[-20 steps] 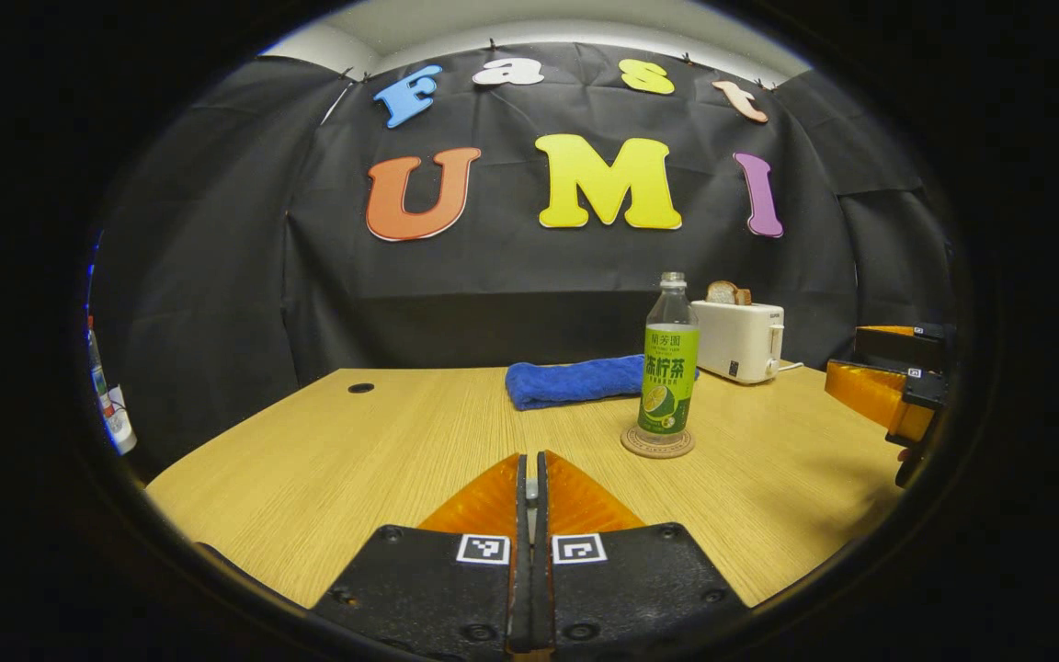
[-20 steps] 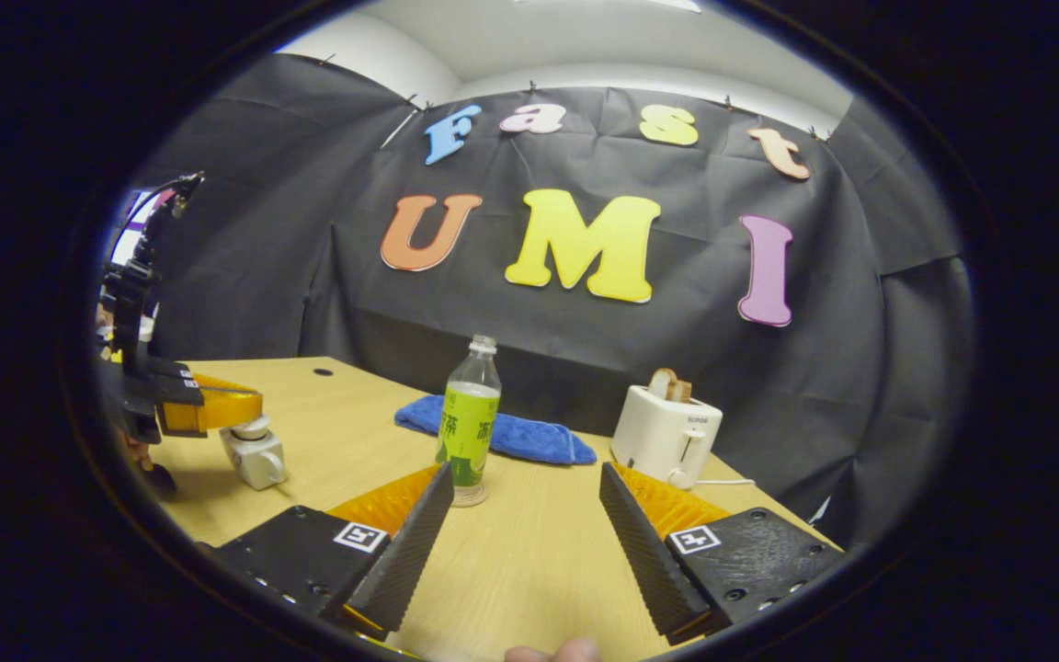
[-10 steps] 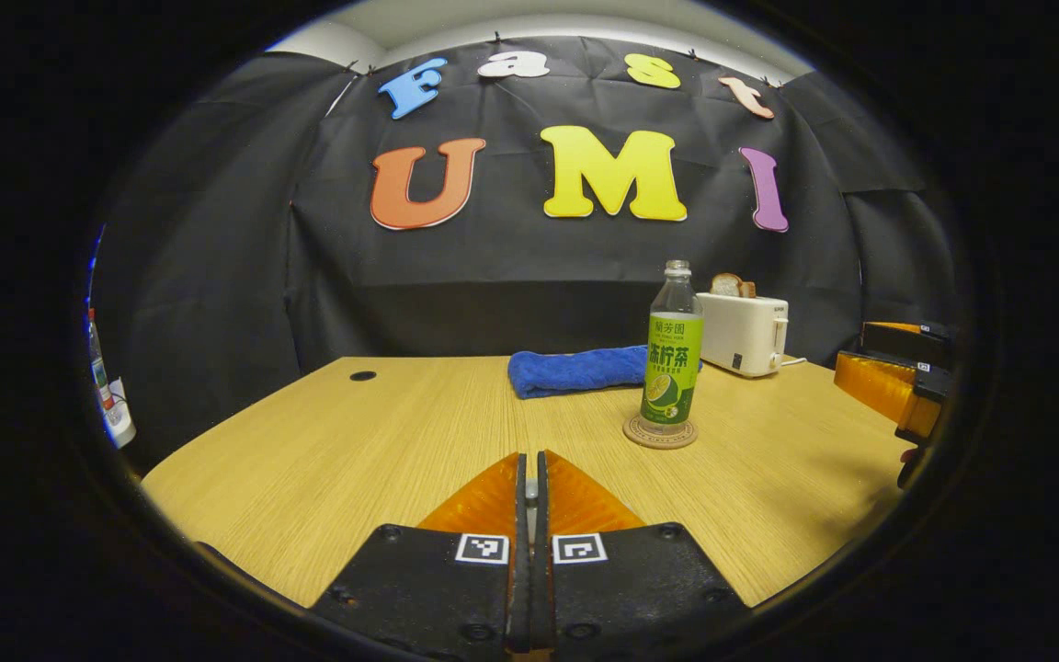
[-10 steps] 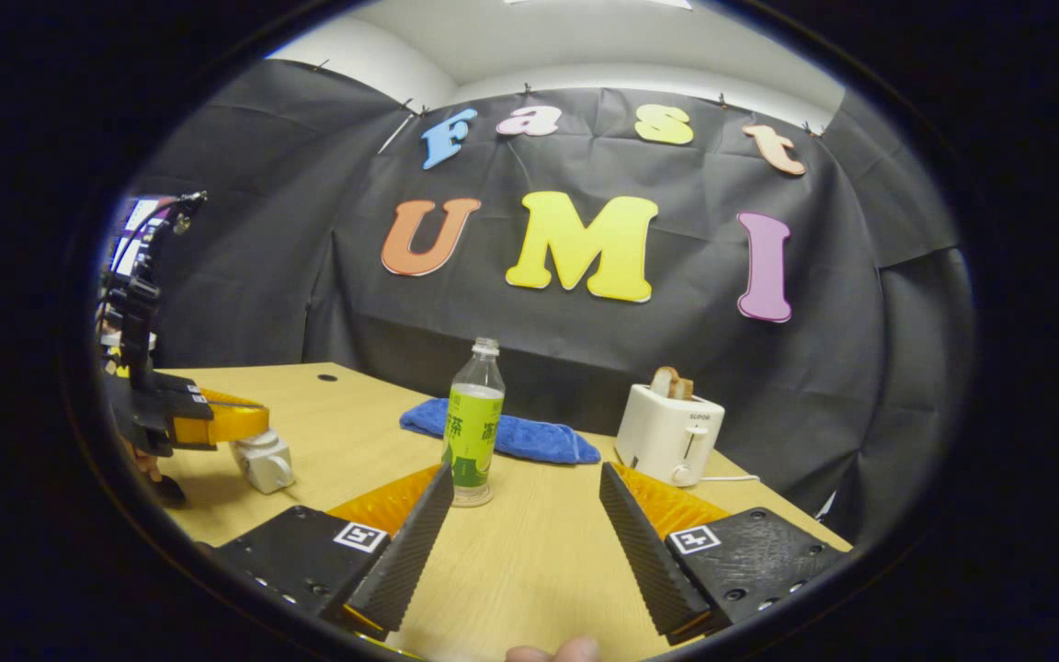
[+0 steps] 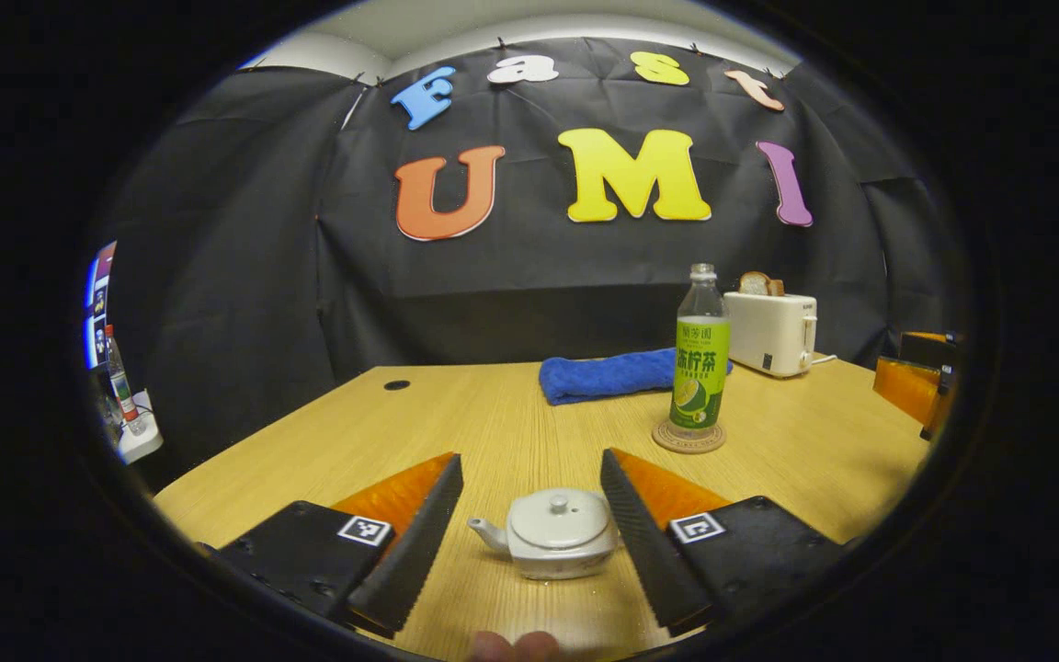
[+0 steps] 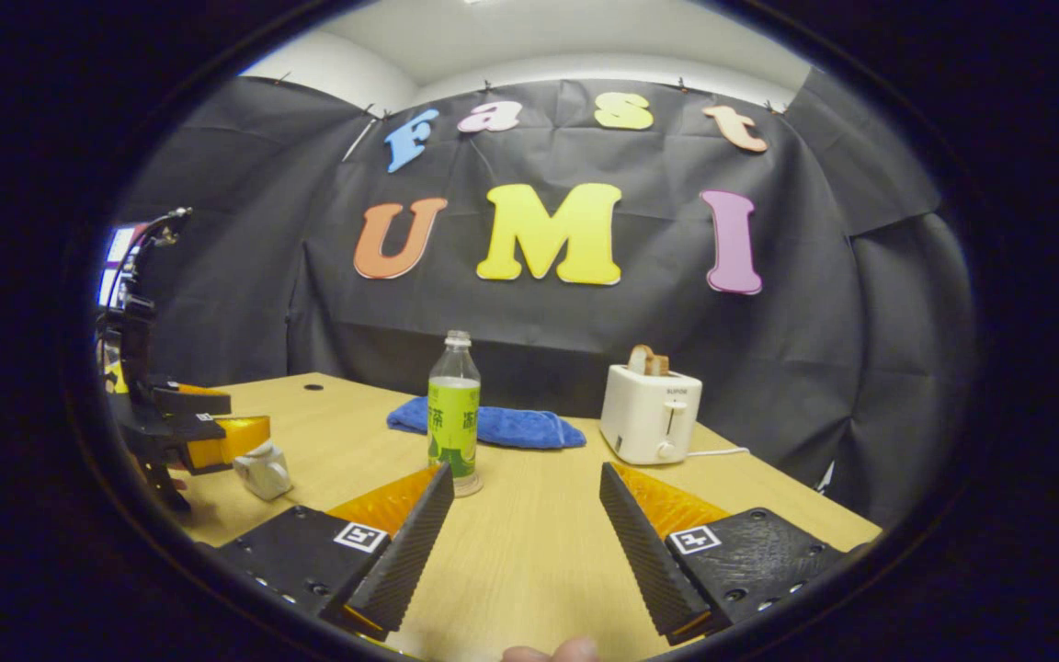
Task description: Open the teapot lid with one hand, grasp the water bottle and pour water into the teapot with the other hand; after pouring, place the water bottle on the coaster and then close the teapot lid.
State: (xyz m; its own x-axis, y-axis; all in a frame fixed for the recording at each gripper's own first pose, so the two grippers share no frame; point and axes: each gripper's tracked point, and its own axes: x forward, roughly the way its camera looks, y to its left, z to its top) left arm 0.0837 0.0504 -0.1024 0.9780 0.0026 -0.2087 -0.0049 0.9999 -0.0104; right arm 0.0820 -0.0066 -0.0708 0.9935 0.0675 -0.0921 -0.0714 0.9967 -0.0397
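My left claw [image 5: 529, 515] was spread wide, released, with the teapot [image 5: 552, 535] sitting on the surface [image 5: 493, 432] between its fingers, lid [image 5: 555, 517] on, spout toward nine o'clock. The bottle [image 5: 699, 372] stood upright on the coaster [image 5: 688, 437] at about two o'clock from the teapot, the blue towel [image 5: 603, 375] and toaster [image 5: 771, 320] behind it. My right claw [image 6: 522, 524] was open too, gripping nothing, the bottle [image 6: 453, 414] just past its left finger at eleven o'clock.
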